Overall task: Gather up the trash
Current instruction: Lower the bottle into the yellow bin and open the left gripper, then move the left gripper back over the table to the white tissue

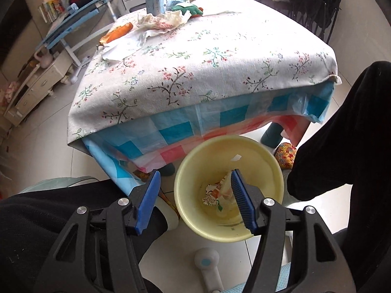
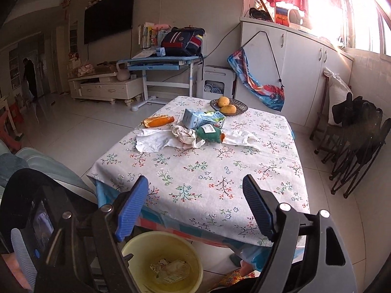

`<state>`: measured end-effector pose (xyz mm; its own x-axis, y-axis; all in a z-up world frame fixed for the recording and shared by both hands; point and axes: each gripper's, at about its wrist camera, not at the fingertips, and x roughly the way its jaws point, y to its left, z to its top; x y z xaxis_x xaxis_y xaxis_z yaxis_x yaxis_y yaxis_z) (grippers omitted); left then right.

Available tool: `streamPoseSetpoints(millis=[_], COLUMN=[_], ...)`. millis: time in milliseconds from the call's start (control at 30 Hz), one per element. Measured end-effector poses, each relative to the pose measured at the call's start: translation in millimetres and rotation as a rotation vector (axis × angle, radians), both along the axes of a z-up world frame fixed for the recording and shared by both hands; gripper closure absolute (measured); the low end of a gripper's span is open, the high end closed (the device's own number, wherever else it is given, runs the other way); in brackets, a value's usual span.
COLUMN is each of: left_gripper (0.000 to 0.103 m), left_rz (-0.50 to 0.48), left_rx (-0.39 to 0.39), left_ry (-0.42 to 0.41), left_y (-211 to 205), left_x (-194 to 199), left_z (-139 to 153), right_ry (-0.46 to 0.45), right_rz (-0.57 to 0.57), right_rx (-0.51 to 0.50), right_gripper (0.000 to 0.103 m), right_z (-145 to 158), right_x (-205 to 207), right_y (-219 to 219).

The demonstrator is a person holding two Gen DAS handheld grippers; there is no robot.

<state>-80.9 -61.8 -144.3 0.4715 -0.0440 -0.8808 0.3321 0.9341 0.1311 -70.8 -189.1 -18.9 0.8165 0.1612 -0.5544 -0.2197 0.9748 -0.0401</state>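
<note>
A yellow bin [image 1: 264,161] stands on the floor under the table's near edge, with crumpled wrappers [image 1: 212,195] at its bottom. My left gripper [image 1: 195,173] hangs open above it, one finger [image 1: 242,202] over the inside and the other outside the rim, with nothing pressed between them. In the right wrist view my right gripper [image 2: 195,178] is open and empty over the table's near edge, and the bin [image 2: 193,254] shows below. On the floral tablecloth [image 2: 195,175] lie an orange wrapper [image 2: 158,121], white tissue [image 2: 154,142], crumpled paper [image 2: 184,134], a blue carton [image 2: 195,118] and a green packet [image 2: 210,133].
A plate of fruit [image 2: 228,105] sits at the table's far end. A person's legs in black trousers [image 1: 342,134] flank the bin. Folded black chairs [image 2: 354,141] stand right of the table, a desk with a backpack [image 2: 180,41] behind it. Another person [image 2: 30,75] stands far off.
</note>
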Motion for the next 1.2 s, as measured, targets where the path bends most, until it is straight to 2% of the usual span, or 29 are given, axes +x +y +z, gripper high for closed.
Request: streamPoseSetpoints(millis=[333, 933, 1200], left_gripper=[0.037, 0.032, 0.028], left_rz=[0.103, 0.175, 0.229], left_rx=[-0.052, -0.079, -0.089], left_ry=[-0.112, -0.166, -0.217], left_y=[19, 32, 41], left_x=[6, 13, 26], left_z=[22, 31, 42], right_ry=[-0.033, -0.017, 0.003], right_rz=[0.047, 0.080, 0.094], right_rx=[-0.032, -0.061, -0.061], right_gripper=[0.021, 0.018, 0.018], right_z=[19, 20, 16], right_x=[-10, -6, 1], right_y=[22, 36, 39])
